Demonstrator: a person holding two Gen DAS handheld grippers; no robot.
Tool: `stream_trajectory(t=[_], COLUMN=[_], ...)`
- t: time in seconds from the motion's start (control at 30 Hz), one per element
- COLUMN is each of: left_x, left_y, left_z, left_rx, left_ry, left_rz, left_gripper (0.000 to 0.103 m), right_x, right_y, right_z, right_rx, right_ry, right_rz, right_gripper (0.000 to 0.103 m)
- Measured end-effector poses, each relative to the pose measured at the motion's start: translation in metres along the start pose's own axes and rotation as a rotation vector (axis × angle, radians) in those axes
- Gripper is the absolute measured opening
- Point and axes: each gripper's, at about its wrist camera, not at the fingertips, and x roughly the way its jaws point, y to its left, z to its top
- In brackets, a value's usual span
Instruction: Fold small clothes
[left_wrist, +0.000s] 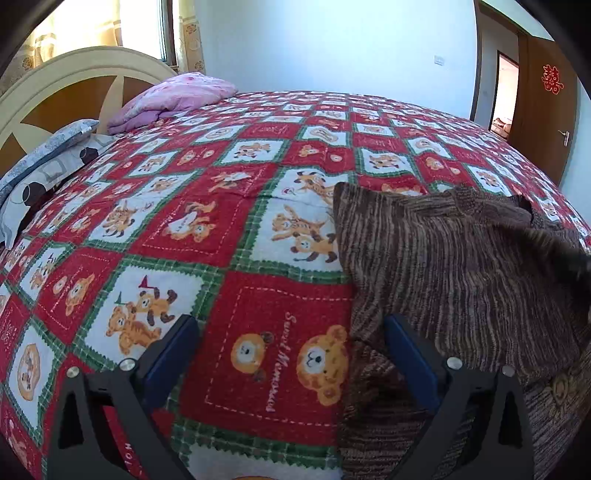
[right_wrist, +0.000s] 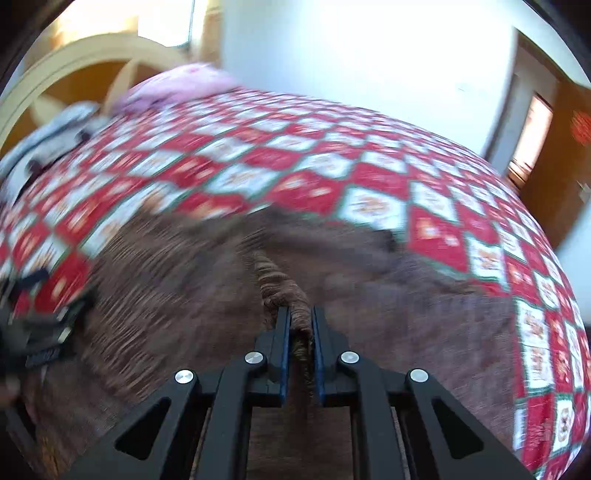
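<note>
While the right gripper (right_wrist: 299, 325) is clamped nearly closed on a bunched ridge of the brown striped garment (right_wrist: 280, 284), the left gripper (left_wrist: 291, 332) stands wide open with nothing between its fingers, its right finger (left_wrist: 410, 358) against the garment's left edge. The garment (left_wrist: 454, 266) lies spread on the bed's red bear-print bedspread (left_wrist: 221, 206), one part raised.
</note>
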Motion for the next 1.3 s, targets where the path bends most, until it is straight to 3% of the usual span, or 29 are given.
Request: stream_trajectory(t=[0.07,0.13,0.2,0.43,0.6,0.63,0.7,0.8,0.93,1.13,1.17,1.23,1.27,1.3], left_x=[0.0,-0.001,-0.001,-0.006,-0.01,-0.011,-0.012,-0.011,-0.011,-0.009,-0.008,-0.008,-0.007,-0.007], left_y=[-0.002,-0.002,-0.003,0.0,0.009,0.011,0.014,0.015,0.008,0.011,0.01,0.008,0.007,0.006], left_z=[0.0,0.0,-0.001,-0.002,-0.003,-0.003,-0.003,-0.003,-0.003,-0.003,-0.003,-0.003,-0.003,-0.003], left_rx=[0.008,0.014,0.016,0.005,-0.039,-0.048,-0.064,-0.069,-0.036,-0.038,-0.034,-0.029,-0.025,-0.018], left_ry=[-0.004,-0.008,-0.011,-0.031,-0.052,-0.06,-0.066,-0.061,-0.06,-0.045,-0.043,-0.039,-0.035,-0.033], left_rz=[0.009,0.015,0.018,-0.006,-0.048,-0.054,-0.066,-0.066,-0.041,-0.069,-0.07,-0.06,-0.053,-0.047], left_gripper=[0.103,0.103,0.103,0.103,0.103,0.103,0.103,0.103,0.103,0.103,0.103,0.103,0.103,0.103], right_x=[0.003,0.006,0.002,-0.027,-0.022,-0.023,-0.027,-0.036,-0.048,-0.025,-0.028,-0.036,-0.04,-0.043], right_y=[-0.024,-0.045,-0.058,-0.031,-0.009,-0.008,-0.009,-0.012,-0.02,-0.025,-0.025,-0.027,-0.029,-0.028], right_z=[0.008,0.01,0.005,-0.04,-0.073,-0.074,-0.071,-0.066,-0.062,-0.074,-0.074,-0.07,-0.067,-0.061], right_rx=[0.045,0.092,0.144,0.185,0.168,0.166,0.171,0.177,0.163,0.152,0.153,0.173,0.183,0.18], right_ry=[-0.019,-0.003,0.01,0.084,0.143,0.129,0.105,0.075,0.033,0.1,0.093,0.071,0.043,0.017], right_rz=[-0.058,-0.058,-0.043,0.239,0.253,0.248,0.25,0.246,0.169,0.171,0.173,0.173,0.174,0.178], right_gripper=[0.011,0.012,0.028,0.034,0.034,0.032,0.01,0.007,0.005,0.006,0.009,0.024,0.036,0.038])
